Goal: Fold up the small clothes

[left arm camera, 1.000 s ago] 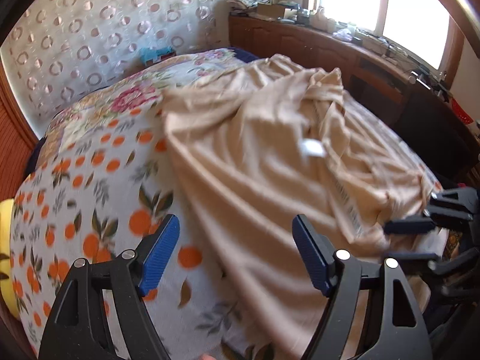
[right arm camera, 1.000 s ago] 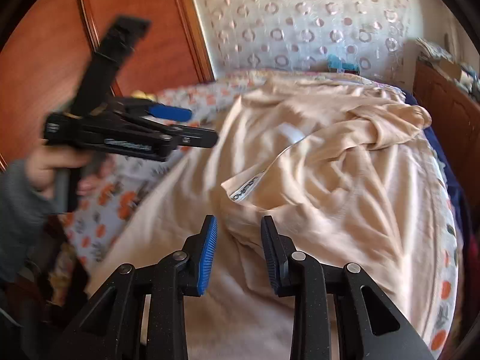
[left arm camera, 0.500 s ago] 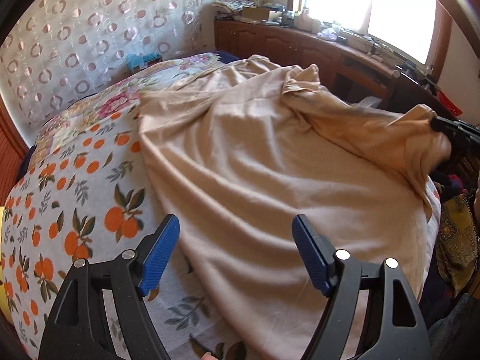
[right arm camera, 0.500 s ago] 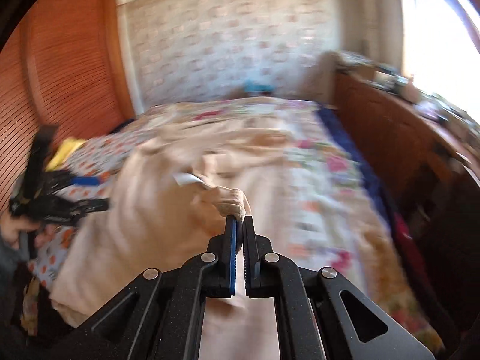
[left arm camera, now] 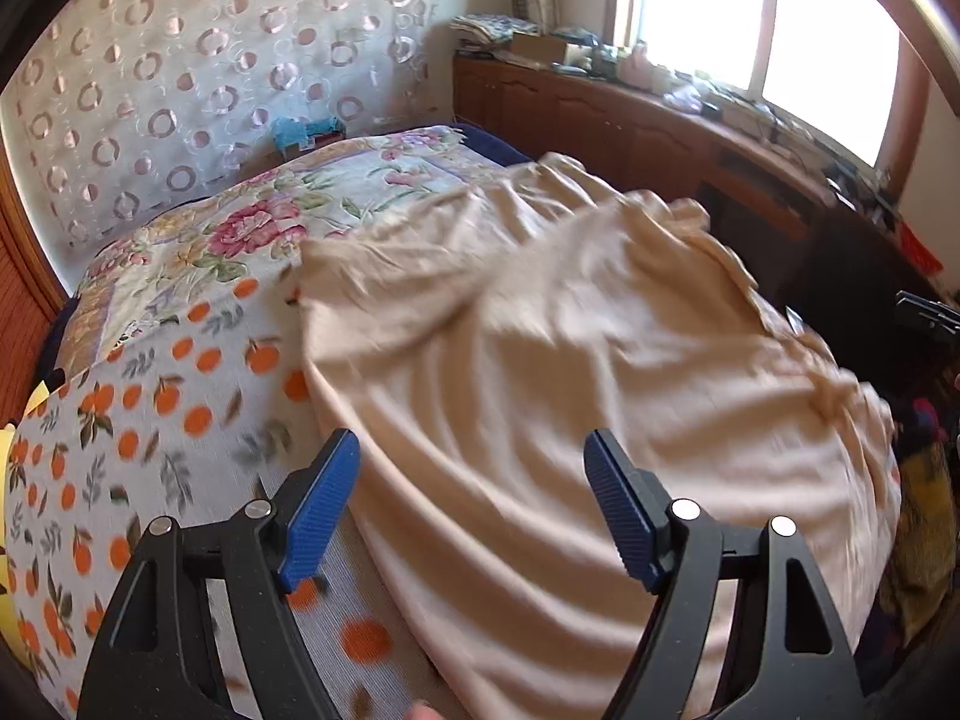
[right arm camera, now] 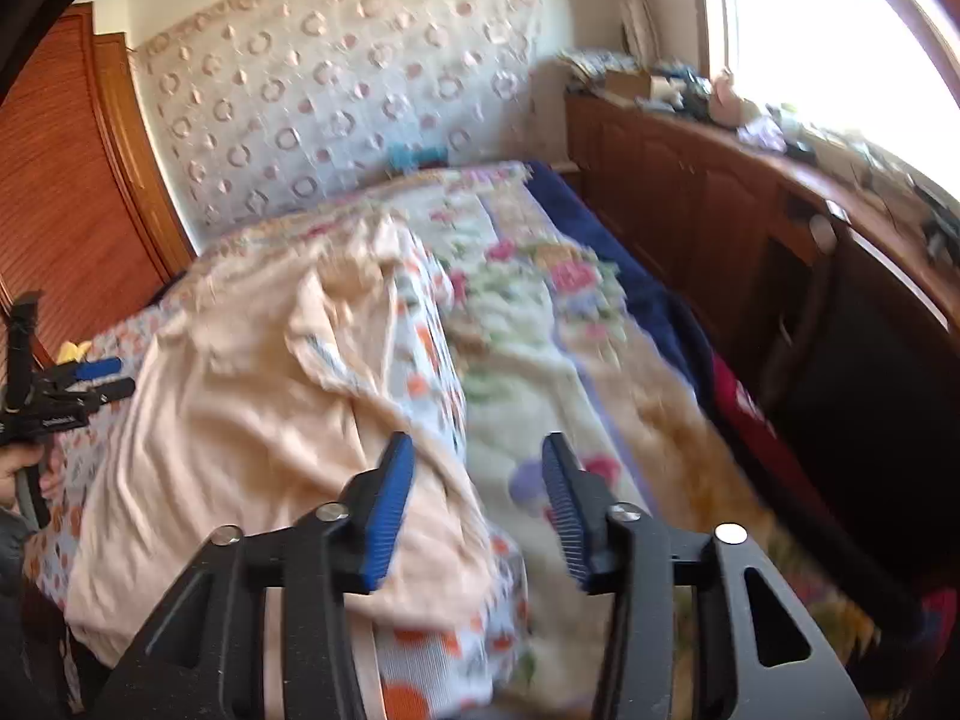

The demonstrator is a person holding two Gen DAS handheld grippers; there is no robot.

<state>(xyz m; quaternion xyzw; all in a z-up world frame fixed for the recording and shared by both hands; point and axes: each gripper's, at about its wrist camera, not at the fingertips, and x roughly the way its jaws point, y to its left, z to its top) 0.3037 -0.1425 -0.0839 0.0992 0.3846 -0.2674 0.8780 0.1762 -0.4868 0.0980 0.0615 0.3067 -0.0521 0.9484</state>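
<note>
Claws (left arm camera: 471, 504) (right arm camera: 477, 504) wide apart above garment (left arm camera: 600, 360)

Right gripper (right arm camera: 477, 507) fingers now apart, garment (right arm camera: 252, 420) released.

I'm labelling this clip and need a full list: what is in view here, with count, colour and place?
garment: one, beige, spread over the near side of the bed
bedspread: one, white with oranges and flowers, covering the bed
blue blanket: one, dark blue, along the bed's window side
headboard cover: one, cream with rings, behind the bed
teal item: one, at the head of the bed
cabinet: one, brown wood, under the window, cluttered top
wardrobe: one, reddish wood, beside the bed
left gripper: black with blue pads, open over the garment's edge
right gripper: same, open, empty
</note>
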